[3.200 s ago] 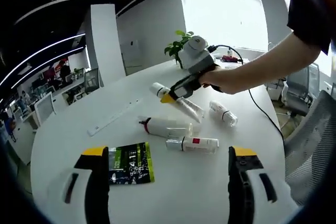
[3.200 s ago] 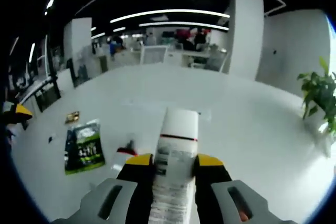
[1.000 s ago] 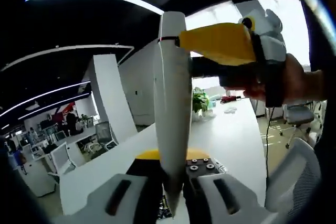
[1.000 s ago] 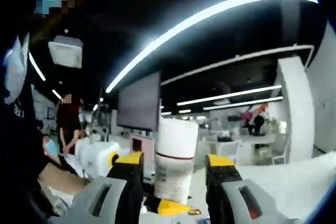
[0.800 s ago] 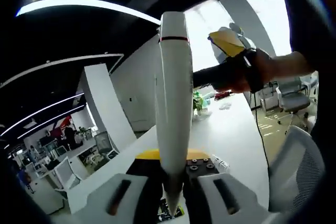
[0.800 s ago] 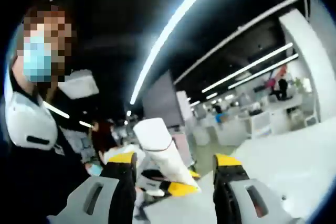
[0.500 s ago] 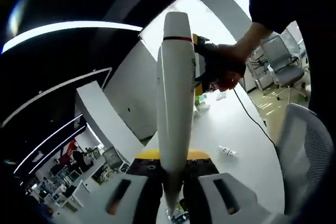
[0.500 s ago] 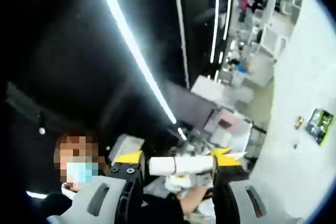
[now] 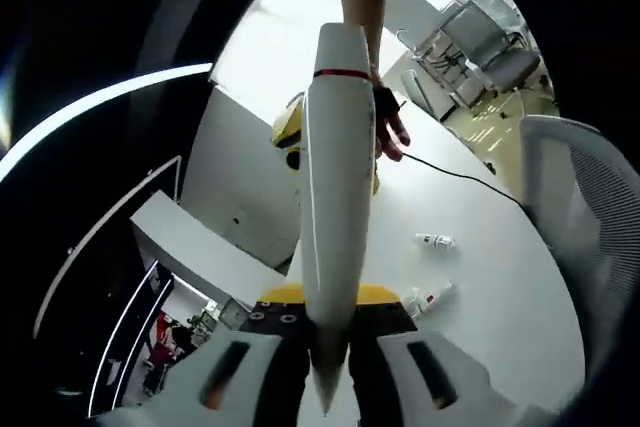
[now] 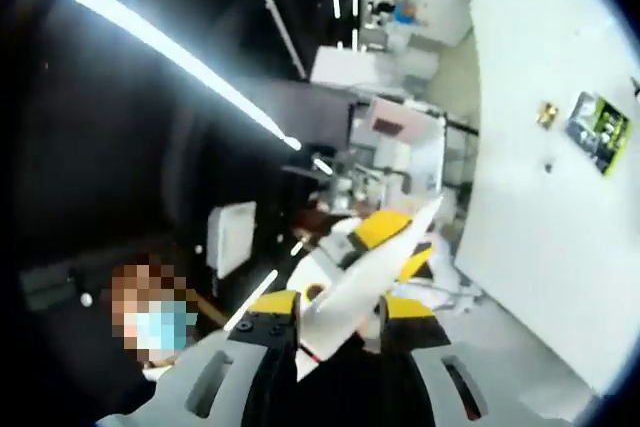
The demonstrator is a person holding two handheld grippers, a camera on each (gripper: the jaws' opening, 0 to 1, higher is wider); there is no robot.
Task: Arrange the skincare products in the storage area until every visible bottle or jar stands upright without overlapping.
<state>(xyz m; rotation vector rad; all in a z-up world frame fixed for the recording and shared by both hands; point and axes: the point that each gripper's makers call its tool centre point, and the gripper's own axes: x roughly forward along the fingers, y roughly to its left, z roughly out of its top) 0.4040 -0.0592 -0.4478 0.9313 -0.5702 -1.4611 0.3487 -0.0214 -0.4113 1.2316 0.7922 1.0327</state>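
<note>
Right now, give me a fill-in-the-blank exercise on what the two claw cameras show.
1. The left claw is shut on a white tube whose band near the cap is ____.
2. In the left gripper view, ____ small bottles lie on the white table.
3. In the right gripper view, the flat packet on the table is mostly ____.

Missing words: red; two; green.

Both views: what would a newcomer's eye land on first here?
The white tube with a red band, shut in the left gripper and held up above the table. Next, the right gripper closed on the tube's capped end. Two small bottles lie flat on the table below.
</note>
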